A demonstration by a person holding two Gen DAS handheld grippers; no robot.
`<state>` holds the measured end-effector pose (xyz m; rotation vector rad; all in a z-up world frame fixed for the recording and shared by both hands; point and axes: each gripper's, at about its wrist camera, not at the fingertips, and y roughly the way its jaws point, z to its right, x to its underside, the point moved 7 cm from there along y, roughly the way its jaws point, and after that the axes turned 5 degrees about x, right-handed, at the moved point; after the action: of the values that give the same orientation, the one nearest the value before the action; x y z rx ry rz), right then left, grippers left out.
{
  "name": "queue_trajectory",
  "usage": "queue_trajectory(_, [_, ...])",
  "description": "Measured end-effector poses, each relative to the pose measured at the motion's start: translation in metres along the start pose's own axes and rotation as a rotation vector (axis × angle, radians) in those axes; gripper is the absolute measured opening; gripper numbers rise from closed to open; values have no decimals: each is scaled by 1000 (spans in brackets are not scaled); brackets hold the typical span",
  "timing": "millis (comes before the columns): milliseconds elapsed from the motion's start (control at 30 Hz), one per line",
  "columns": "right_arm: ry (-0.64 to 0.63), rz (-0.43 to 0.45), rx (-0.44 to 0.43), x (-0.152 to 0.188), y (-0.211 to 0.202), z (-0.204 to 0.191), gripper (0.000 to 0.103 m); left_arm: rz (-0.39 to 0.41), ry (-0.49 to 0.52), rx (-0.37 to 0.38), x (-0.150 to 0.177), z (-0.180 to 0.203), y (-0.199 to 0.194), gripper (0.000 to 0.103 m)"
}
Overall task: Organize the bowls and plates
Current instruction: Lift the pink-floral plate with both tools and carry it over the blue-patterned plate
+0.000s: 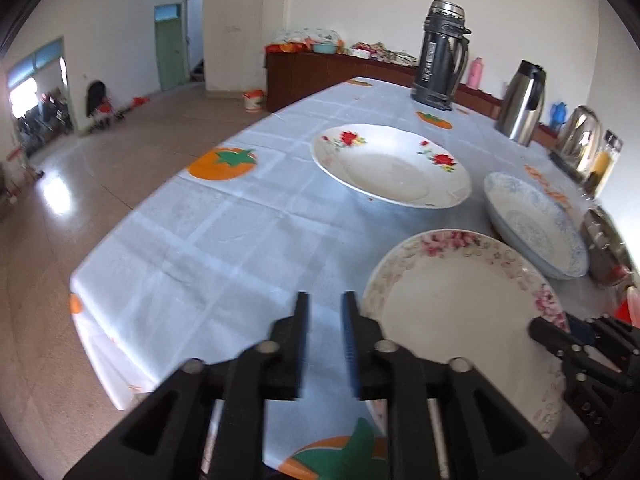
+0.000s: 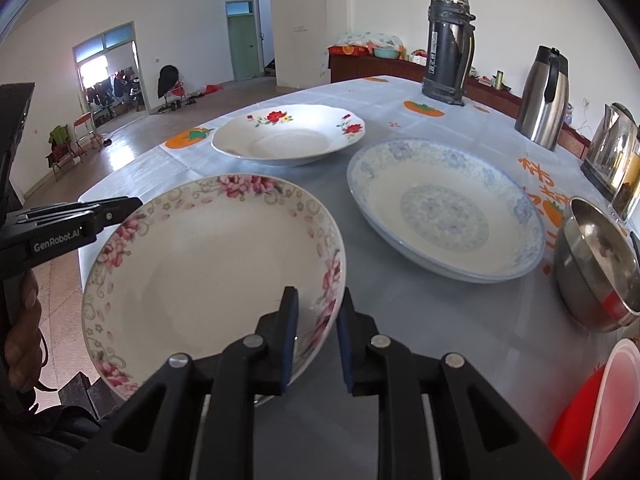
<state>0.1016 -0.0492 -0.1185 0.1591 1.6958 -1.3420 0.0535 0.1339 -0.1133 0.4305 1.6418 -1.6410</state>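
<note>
A pink-flowered plate (image 2: 208, 272) is lifted off the table; my right gripper (image 2: 316, 320) is shut on its near right rim. It also shows in the left wrist view (image 1: 460, 312), with the right gripper (image 1: 560, 340) at its right edge. My left gripper (image 1: 324, 320) is open and empty, just left of that plate; it also shows in the right wrist view (image 2: 120, 208) by the plate's left rim. A red-flowered plate (image 2: 288, 136) lies further back and a blue-patterned plate (image 2: 444, 208) lies to the right. A steel bowl (image 2: 600, 264) sits at the far right.
The table has a light blue cloth (image 1: 224, 232) with orange fruit prints. A dark thermos (image 2: 448, 48), a steel jug (image 2: 544, 96) and a kettle (image 2: 612, 144) stand along the back right. A red and white dish (image 2: 600, 412) is at the near right. The table's left edge drops to the floor.
</note>
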Motion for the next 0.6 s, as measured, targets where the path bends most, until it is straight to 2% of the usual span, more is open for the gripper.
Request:
queue_trajectory(33, [2, 0, -3, 0, 0, 0, 20, 8, 0, -21, -1, -2, -3, 42])
queue_trajectory(67, [3, -1, -5, 0, 0, 0, 21, 26, -8, -21, -3, -5, -8, 48])
queue_trajectory(100, [4, -1, -8, 0, 0, 0, 21, 39, -13, 3, -5, -5, -12, 67])
queue_trajectory(133, [5, -1, -9, 0, 1, 0, 21, 53, -19, 13, -6, -6, -16, 79])
queue_trajectory(233, [6, -2, -13, 0, 1, 1, 21, 80, 14, 31, -8, 1, -24, 80])
queue_trajectory(300, [7, -1, -13, 0, 1, 1, 21, 35, 70, 20, -2, 10, -15, 80])
queue_trajectory(367, [9, -1, -16, 1, 1, 1, 21, -14, 93, 24, 8, 16, -4, 71])
queue_trajectory(400, [10, -1, -17, 1, 1, 1, 21, -38, 98, 24, 13, 17, 0, 52])
queue_trajectory(433, [10, 0, -18, 1, 1, 1, 21, -67, 99, 33, 19, 18, 5, 40])
queue_trajectory(467, [10, 0, -18, 1, 1, 1, 21, -70, 92, 74, 22, 21, 6, 35])
queue_trajectory(500, [9, 0, -17, 1, 1, 0, 21, -61, 107, 76, 23, 25, 5, 23])
queue_trajectory(600, [7, 2, -12, 1, -1, 0, 19, -46, 130, 46, 22, 28, 4, 21])
